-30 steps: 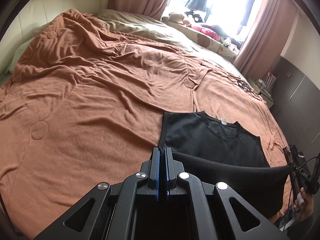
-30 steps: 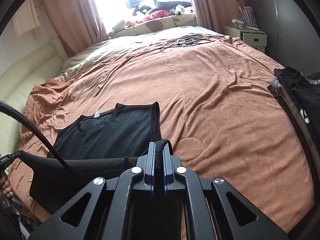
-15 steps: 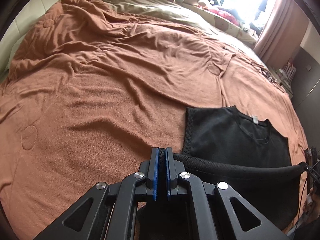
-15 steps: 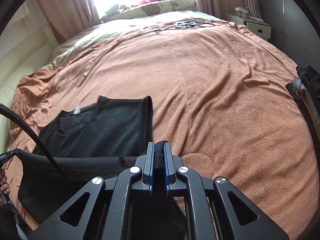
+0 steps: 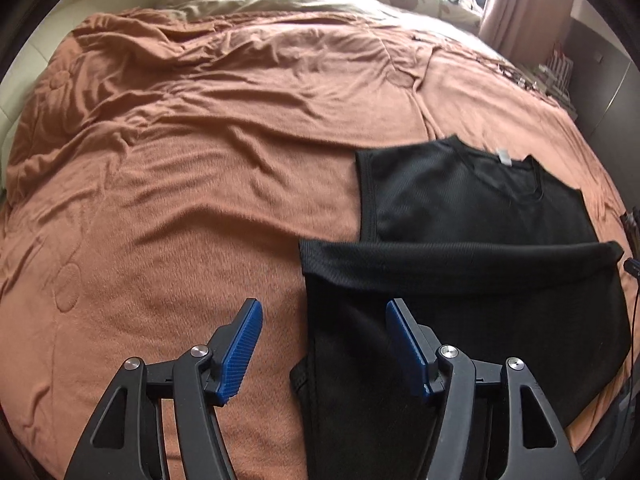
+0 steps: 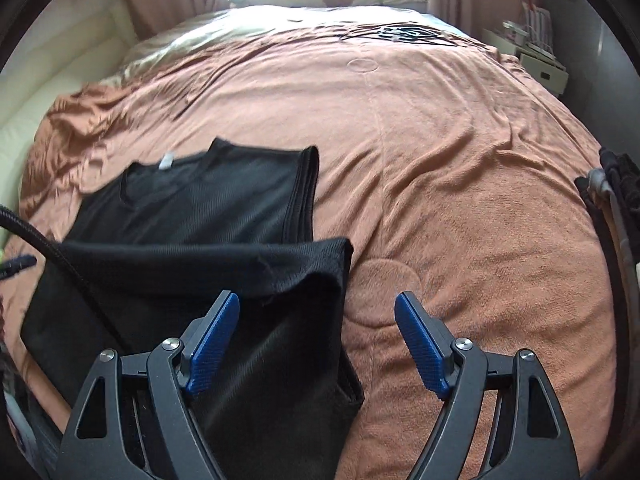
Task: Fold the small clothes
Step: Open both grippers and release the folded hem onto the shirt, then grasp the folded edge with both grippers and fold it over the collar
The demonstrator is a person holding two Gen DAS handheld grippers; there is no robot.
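A black sleeveless top (image 5: 472, 208) lies on the orange blanket, its lower part folded up over the body; the collar with a white tag points away. It also shows in the right wrist view (image 6: 208, 216). My left gripper (image 5: 324, 312) is open and empty above the fold's left corner. My right gripper (image 6: 318, 308) is open and empty above the fold's right corner. The folded hem edge (image 5: 460, 256) runs across the top between them.
The orange blanket (image 5: 200, 160) covers the bed, wrinkled at the far left. A pile of dark clothes (image 6: 616, 184) sits at the right edge. A black cable (image 6: 44, 240) crosses the shirt's left side. Pillows and a nightstand (image 6: 536, 60) stand at the far end.
Both grippers were shut on the shirt's hem and carried it forward over the body. Now both have opened and the hem lies released on the shirt.
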